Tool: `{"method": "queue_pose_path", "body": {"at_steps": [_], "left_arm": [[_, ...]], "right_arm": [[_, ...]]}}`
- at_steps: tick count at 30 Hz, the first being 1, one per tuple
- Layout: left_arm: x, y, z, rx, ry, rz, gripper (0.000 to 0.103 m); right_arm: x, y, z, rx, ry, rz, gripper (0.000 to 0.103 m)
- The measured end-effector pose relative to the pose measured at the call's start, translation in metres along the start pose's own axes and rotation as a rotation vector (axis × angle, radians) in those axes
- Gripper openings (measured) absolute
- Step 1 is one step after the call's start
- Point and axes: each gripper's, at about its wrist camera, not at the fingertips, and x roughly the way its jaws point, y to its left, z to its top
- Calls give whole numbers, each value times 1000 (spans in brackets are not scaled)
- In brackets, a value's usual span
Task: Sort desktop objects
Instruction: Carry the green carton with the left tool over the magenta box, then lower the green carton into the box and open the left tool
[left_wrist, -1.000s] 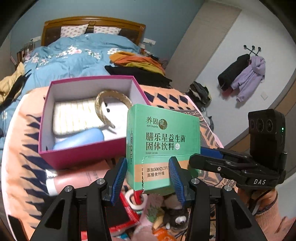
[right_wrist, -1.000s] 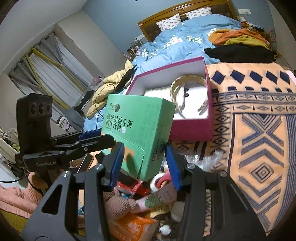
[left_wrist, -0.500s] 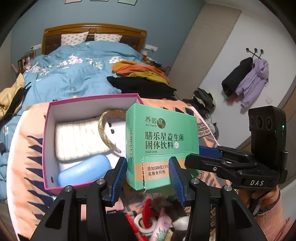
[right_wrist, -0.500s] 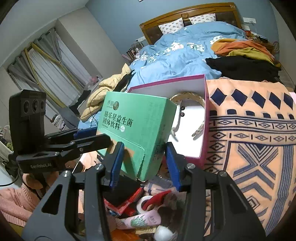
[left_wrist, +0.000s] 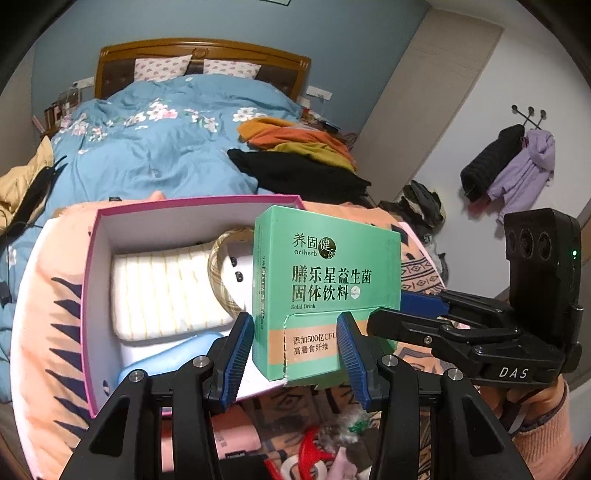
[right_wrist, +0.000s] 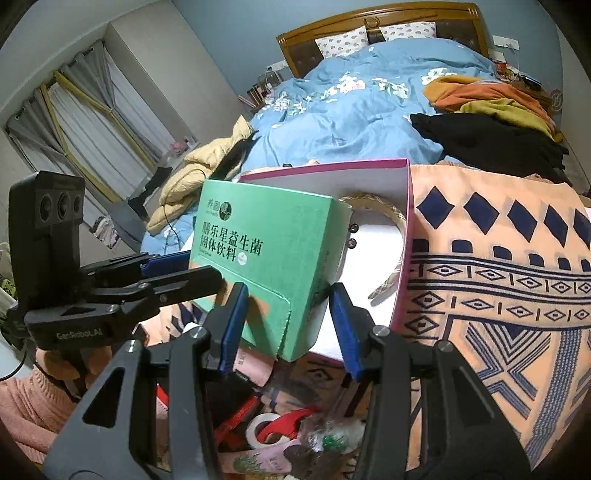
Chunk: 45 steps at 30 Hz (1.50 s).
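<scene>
Green carton (left_wrist: 325, 291) sits at frame centre in both wrist views, upright and raised above the near edge of the pink box (left_wrist: 92, 258). The left claw (left_wrist: 295, 343) and right claw (right_wrist: 288, 314) are each closed on the carton's lower part, blue pads (left_wrist: 238, 347) pressed against its sides. Inside the pink box lie a striped white pad (left_wrist: 166, 291), a plaid headband (left_wrist: 218, 273) and a blue case (left_wrist: 166, 354). Red-handled scissors (right_wrist: 284, 424) lie among clutter at lower centre.
</scene>
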Motion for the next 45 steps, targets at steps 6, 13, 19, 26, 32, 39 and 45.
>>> {"method": "queue_pose_path", "body": {"at_steps": [6, 13, 19, 26, 32, 39, 45], "left_arm": [[18, 10, 2, -26, 32, 11, 47], [39, 21, 2, -52, 73, 27, 47], [53, 27, 0, -75, 98, 29, 47], [65, 32, -1, -82, 124, 33, 47], [80, 32, -6, -79, 163, 40, 51], [97, 40, -12, -109, 219, 21, 52], [110, 41, -19, -110, 260, 19, 52]], "right_arm": [[21, -10, 4, 5, 48, -13, 49], [44, -21, 7, 18, 97, -27, 49], [57, -30, 7, 35, 119, -42, 49], [65, -31, 5, 21, 143, -76, 49], [75, -28, 2, -18, 185, -131, 48], [83, -27, -2, -58, 226, -173, 47], [86, -22, -6, -94, 241, -213, 47]]}}
